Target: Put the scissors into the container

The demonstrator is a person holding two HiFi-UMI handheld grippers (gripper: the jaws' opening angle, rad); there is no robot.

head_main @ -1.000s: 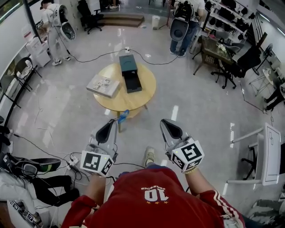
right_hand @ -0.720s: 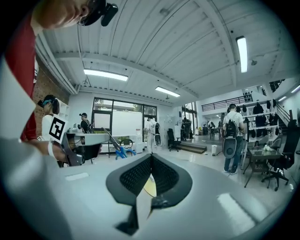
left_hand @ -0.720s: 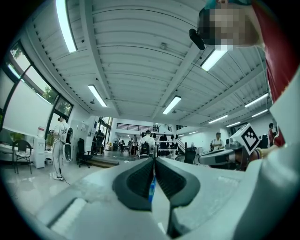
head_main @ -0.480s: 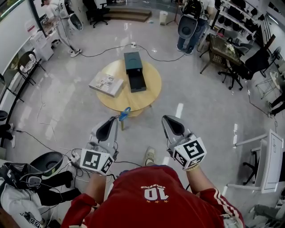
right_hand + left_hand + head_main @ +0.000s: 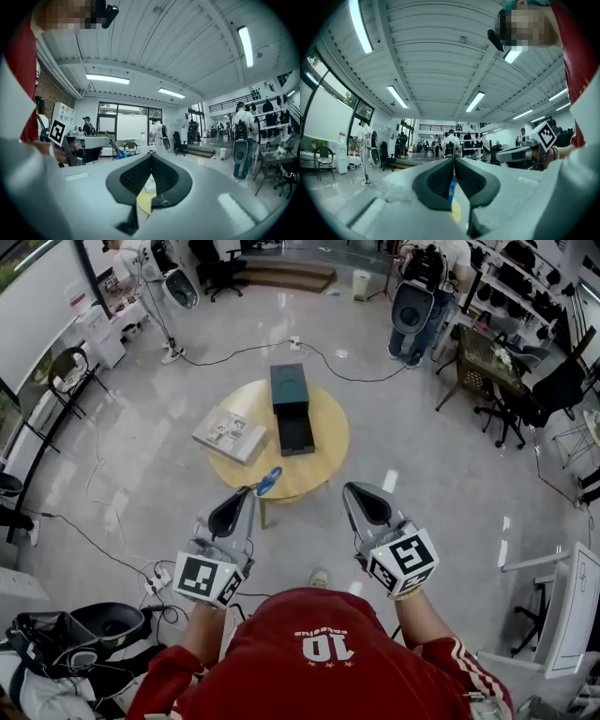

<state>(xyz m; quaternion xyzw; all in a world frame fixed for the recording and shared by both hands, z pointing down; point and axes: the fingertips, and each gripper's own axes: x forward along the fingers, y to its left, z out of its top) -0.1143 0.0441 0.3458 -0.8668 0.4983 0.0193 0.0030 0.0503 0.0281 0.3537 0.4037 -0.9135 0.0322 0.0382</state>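
My left gripper point(image 5: 247, 492) is shut on a pair of blue-handled scissors point(image 5: 268, 481), whose handles stick out past the jaw tips toward the table. In the left gripper view, the scissors point(image 5: 451, 185) show as a thin blue strip pinched between the closed pads. The right gripper point(image 5: 349, 490) is held level beside the left one, shut with nothing in it. A dark rectangular container point(image 5: 292, 409) lies open on the round wooden table point(image 5: 323, 473), ahead of both grippers. In the right gripper view, the scissors point(image 5: 120, 154) stick up from the left gripper at the left.
A book point(image 5: 231, 434) lies on the table left of the container. Cables point(image 5: 112, 554) run over the glossy floor at the left. A person with a backpack point(image 5: 417, 301) stands at the far right, near chairs point(image 5: 553, 395) and shelves. Bags point(image 5: 66, 643) lie at the lower left.
The table with the container and book has come closer and sits further right in the head view. Both grippers keep their pose; the left one still holds the scissors.
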